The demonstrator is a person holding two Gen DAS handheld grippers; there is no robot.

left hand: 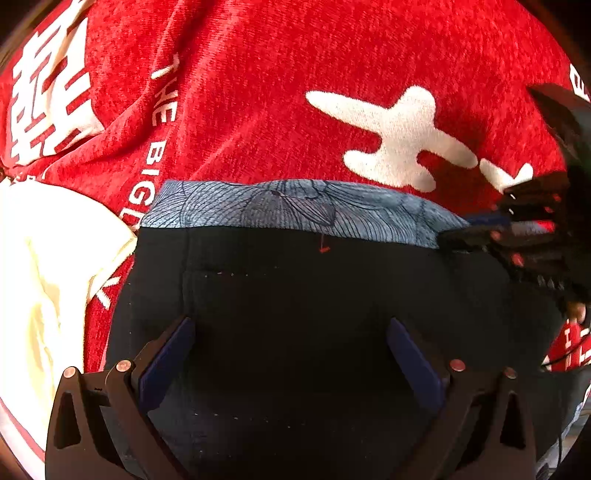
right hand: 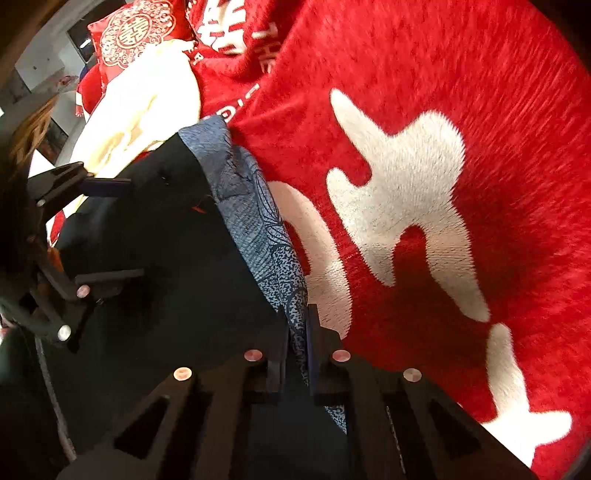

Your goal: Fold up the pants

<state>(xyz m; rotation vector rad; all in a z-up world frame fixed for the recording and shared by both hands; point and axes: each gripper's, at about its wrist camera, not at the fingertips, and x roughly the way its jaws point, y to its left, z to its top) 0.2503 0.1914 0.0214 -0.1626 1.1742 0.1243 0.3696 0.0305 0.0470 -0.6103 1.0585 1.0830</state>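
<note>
Dark pants [left hand: 295, 295] with a blue patterned waistband [left hand: 288, 206] lie on a red blanket. My left gripper [left hand: 291, 347] is open, its blue pads spread wide over the dark fabric just below the waistband. My right gripper [right hand: 297, 325] is shut on the waistband [right hand: 258, 236], whose patterned edge runs up between its two fingers. The left wrist view shows my right gripper [left hand: 476, 236] at the waistband's right end. The right wrist view shows my left gripper [right hand: 114, 229] open above the pants [right hand: 177, 258].
The red blanket [left hand: 295, 92] has large white shapes and lettering and fills most of both views. A cream cloth [left hand: 48, 258] lies left of the pants. A red patterned cushion [right hand: 133, 33] sits at the far upper left.
</note>
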